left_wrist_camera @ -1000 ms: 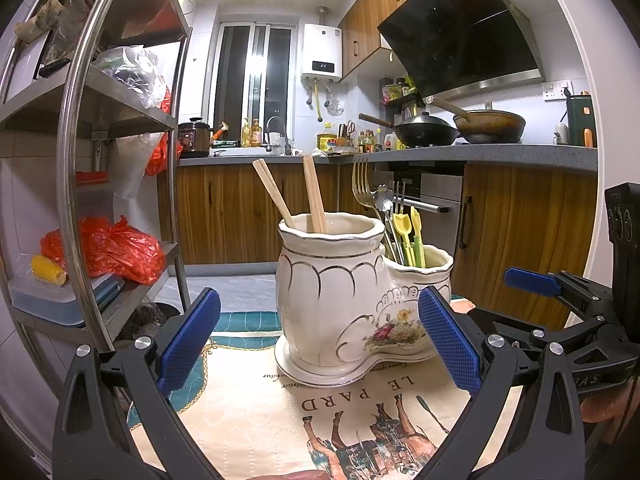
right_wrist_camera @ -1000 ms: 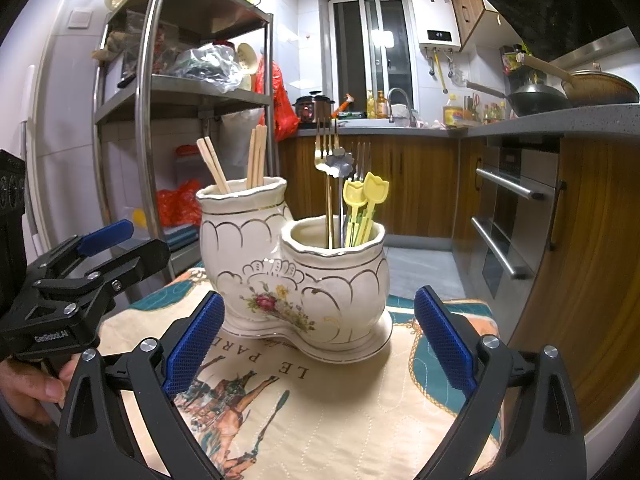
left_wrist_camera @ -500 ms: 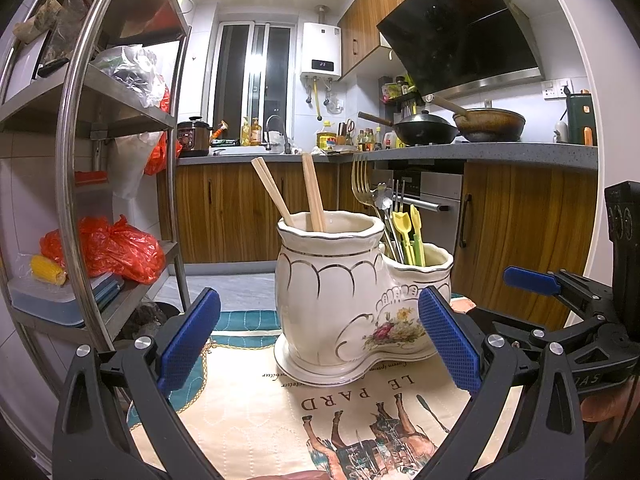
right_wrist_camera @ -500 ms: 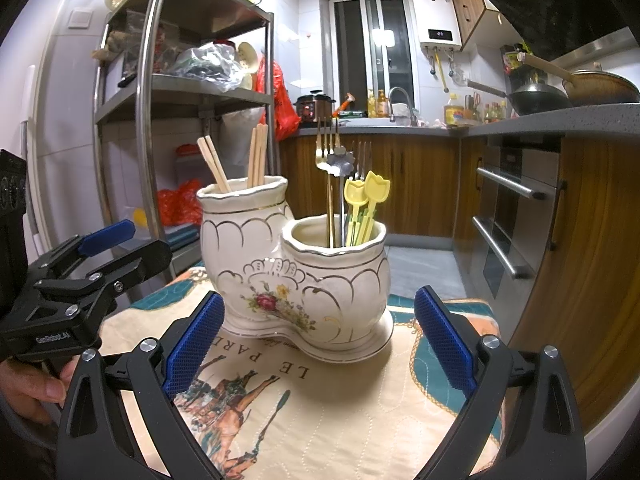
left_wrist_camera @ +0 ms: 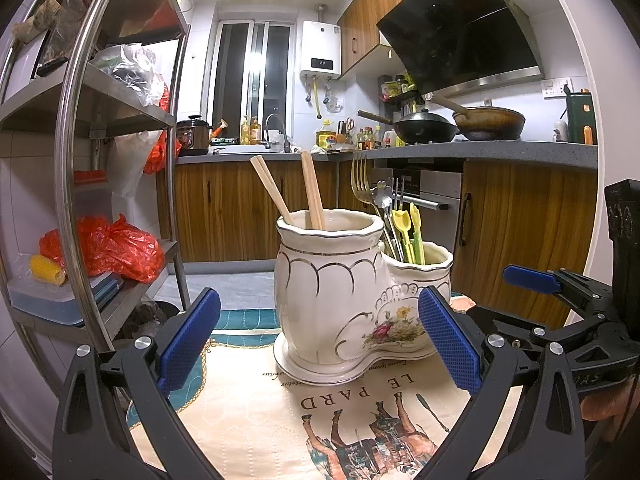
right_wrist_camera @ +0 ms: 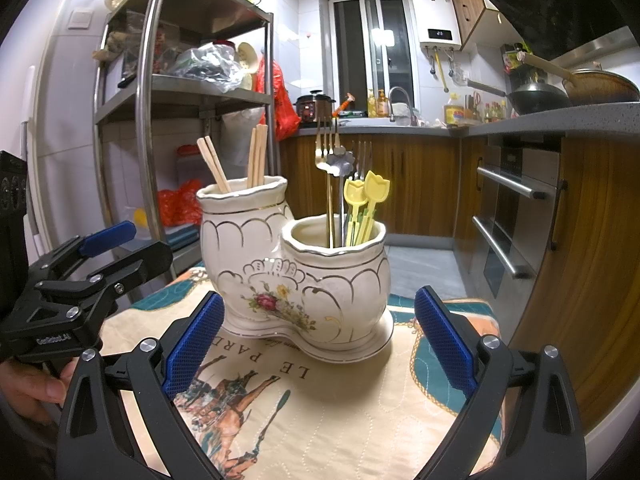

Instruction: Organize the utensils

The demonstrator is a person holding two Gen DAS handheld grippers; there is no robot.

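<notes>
A white double ceramic utensil holder with gold trim and a flower print stands on a printed cloth; it also shows in the right wrist view. Its taller pot holds wooden chopsticks. Its shorter pot holds a gold fork, a flower-shaped steel spoon and yellow tulip picks. My left gripper is open and empty in front of the holder. My right gripper is open and empty, also just short of the holder. Each gripper shows in the other's view.
The cloth with a horse print covers a small table. A steel shelf rack with bags and boxes stands on the left. Wooden cabinets and an oven stand on the right, with pans on the counter.
</notes>
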